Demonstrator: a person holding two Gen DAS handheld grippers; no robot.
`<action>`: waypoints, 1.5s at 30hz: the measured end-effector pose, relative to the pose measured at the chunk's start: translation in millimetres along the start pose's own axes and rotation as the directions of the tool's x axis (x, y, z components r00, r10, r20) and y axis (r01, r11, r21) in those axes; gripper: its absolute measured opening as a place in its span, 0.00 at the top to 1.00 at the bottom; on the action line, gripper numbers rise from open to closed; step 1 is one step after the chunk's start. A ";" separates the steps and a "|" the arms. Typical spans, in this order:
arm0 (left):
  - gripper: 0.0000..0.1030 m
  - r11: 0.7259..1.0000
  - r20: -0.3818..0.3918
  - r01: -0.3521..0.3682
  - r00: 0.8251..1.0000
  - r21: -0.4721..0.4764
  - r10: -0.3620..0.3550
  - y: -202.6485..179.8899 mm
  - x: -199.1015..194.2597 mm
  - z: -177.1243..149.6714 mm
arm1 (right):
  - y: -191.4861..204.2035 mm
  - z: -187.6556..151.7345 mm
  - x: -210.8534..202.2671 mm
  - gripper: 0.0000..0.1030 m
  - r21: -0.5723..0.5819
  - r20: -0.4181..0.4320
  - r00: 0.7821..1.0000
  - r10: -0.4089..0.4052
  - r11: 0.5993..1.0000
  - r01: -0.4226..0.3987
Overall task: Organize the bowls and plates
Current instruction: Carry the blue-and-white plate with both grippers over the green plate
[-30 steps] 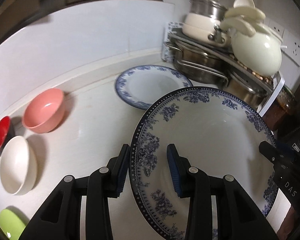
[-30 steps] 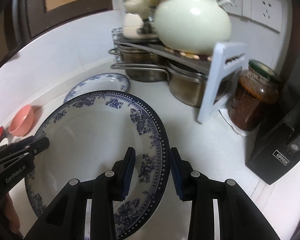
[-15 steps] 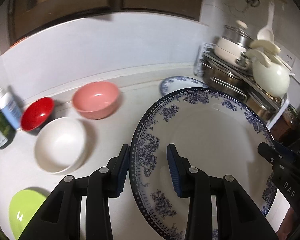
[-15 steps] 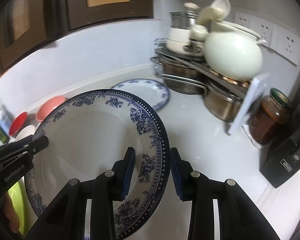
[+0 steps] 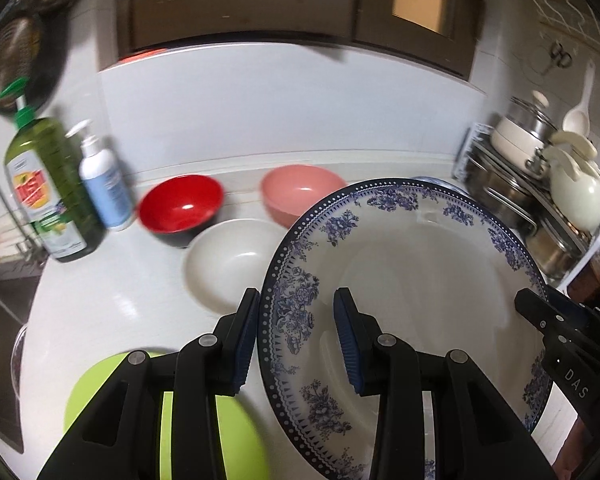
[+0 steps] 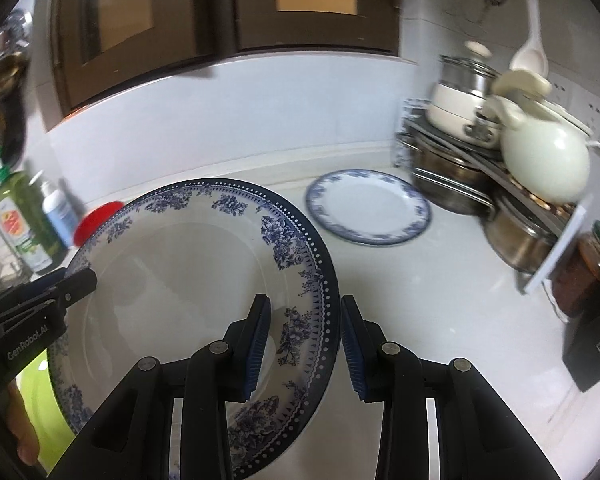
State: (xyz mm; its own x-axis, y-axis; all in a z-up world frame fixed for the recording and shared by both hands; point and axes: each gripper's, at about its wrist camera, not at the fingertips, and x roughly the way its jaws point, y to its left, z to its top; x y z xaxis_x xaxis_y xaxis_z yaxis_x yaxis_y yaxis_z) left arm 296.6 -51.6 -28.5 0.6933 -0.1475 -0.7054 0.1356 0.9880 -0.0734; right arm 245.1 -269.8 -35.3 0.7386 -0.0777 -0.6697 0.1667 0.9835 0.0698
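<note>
Holding the big blue-patterned plate (image 5: 412,280) above the white table (image 6: 440,300), I have both grippers pinching its rim: left gripper (image 5: 296,340) on one edge, right gripper (image 6: 302,348) on the opposite edge. A smaller blue-rimmed plate (image 6: 368,208) lies near the table's back edge. White bowl (image 5: 228,260), pink bowl (image 5: 296,196) and red bowl (image 5: 180,204) cluster together.

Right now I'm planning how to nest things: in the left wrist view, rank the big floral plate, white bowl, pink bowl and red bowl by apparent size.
1. big floral plate, though it is nearest the camera
2. white bowl
3. red bowl and pink bowl: too alike to rank; the plate hides part of the pink one.
</note>
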 end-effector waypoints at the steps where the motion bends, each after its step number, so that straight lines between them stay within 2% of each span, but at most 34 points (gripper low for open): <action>1: 0.64 1.000 0.002 -0.008 1.000 -0.008 0.008 6.9 -3.0 -1.4 | 5.5 0.0 -0.5 0.65 -0.008 0.001 1.000 0.007 1.000 -0.007; 16: 0.64 0.984 0.006 -0.133 0.991 -0.121 0.135 95.1 -46.8 -31.9 | 96.0 -9.5 -7.1 0.65 -0.113 -0.012 0.989 0.144 0.983 -0.145; 29: 0.64 0.950 -0.030 -0.240 0.971 -0.201 0.239 154.4 -77.0 -67.3 | 161.7 -32.7 -9.8 0.65 -0.184 -0.064 0.966 0.252 0.948 -0.260; 36: 0.64 0.935 -0.075 -0.275 0.961 -0.224 0.265 176.8 -81.1 -87.5 | 186.6 -47.7 -6.4 0.65 -0.208 -0.119 0.950 0.287 0.929 -0.307; 45: 0.64 0.924 -0.162 -0.300 0.950 -0.236 0.267 193.6 -68.9 -117.9 | 208.3 -71.3 3.0 0.64 -0.248 -0.196 0.938 0.286 0.911 -0.330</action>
State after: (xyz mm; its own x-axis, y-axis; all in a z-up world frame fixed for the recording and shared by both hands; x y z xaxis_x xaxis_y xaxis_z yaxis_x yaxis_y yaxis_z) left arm 191.7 155.1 -77.3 0.5799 0.1312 -0.8041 -0.2497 0.9681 -0.0222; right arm 235.6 -53.5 -75.5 0.6121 0.2408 -0.7532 -0.2541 0.9619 0.1011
